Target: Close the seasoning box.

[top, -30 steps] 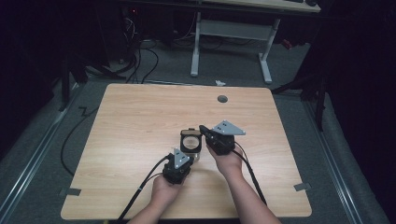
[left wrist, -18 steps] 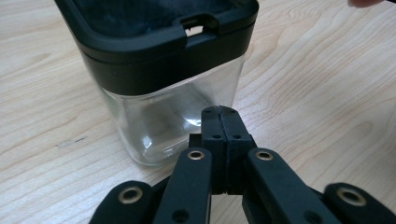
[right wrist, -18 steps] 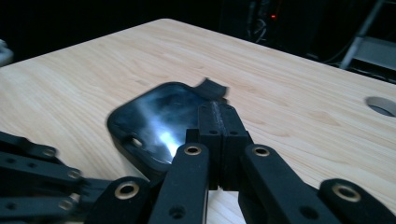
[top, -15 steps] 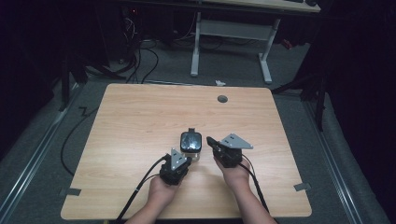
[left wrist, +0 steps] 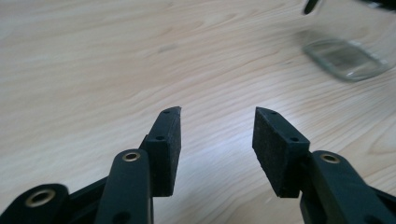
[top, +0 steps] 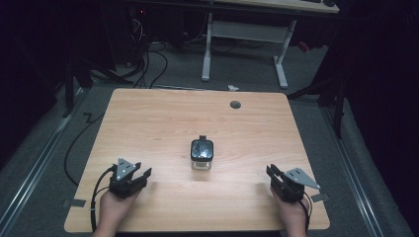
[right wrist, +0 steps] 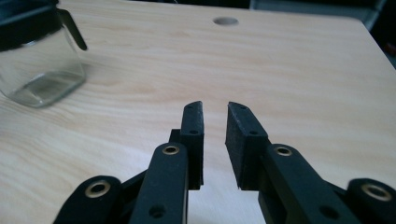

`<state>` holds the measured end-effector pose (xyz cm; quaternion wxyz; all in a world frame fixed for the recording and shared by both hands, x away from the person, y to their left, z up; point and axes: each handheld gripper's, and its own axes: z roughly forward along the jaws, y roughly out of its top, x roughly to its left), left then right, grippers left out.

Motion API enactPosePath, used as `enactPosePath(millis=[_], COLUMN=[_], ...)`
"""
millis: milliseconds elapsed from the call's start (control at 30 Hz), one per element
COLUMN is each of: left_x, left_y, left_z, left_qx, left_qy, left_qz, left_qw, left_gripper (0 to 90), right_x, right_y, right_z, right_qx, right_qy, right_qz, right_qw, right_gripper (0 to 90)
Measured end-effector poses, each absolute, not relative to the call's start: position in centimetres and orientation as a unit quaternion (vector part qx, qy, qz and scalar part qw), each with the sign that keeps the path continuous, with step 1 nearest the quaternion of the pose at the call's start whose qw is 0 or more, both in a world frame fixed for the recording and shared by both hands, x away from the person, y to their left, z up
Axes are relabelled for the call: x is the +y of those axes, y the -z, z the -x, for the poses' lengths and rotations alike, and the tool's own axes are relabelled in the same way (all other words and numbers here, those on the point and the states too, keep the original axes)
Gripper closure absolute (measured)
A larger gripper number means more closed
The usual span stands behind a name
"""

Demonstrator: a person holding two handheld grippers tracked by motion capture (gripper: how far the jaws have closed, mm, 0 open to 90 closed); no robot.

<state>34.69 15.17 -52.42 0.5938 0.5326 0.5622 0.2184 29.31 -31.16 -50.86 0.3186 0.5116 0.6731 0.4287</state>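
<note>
Both grippers gape empty, left gripper (top: 143, 175) wider than right gripper (top: 272, 174), flanking a seemingly lidded glass jar (top: 202, 154).

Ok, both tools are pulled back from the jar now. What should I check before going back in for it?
1. Jar upright near the table's middle: ok.
2. Black lid on the jar: looks seated from the high view, ok; whether it is latched, cannot tell.
3. Left tool empty, jaws apart over bare wood: ok.
4. Right tool empty, jaws apart by a narrower gap: ok for holding nothing; probably not ok to fit around the jar without opening further.
5. Both tools apart from the jar: ok.
6. Jar contents: glass looks empty in the right gripper view, but cannot tell for sure.
</note>
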Motion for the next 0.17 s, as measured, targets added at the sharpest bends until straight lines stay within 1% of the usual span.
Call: enactPosePath(millis=[33, 100, 167], left_x=[15.46, 15.72, 15.72], left_y=[52.6, 52.76, 52.71], left_z=[-34.69, -34.72, -34.52], left_qx=[0.566, 0.57, 0.567], left_qy=[-0.218, -0.22, -0.221], left_qz=[-0.531, -0.53, -0.53], left_qw=[0.592, 0.589, 0.591], left_gripper=[52.4, 52.4, 52.2], right_x=[-31.56, -31.98, -32.27], right_y=[50.95, 50.66, 50.66], right_z=[-28.95, -28.66, -28.72], right_qx=[0.67, 0.669, 0.664], right_qy=[-0.428, -0.419, -0.416], right_qz=[-0.518, -0.519, -0.526], right_qw=[0.316, 0.328, 0.33], right_gripper=[75.1, 73.1, 71.7])
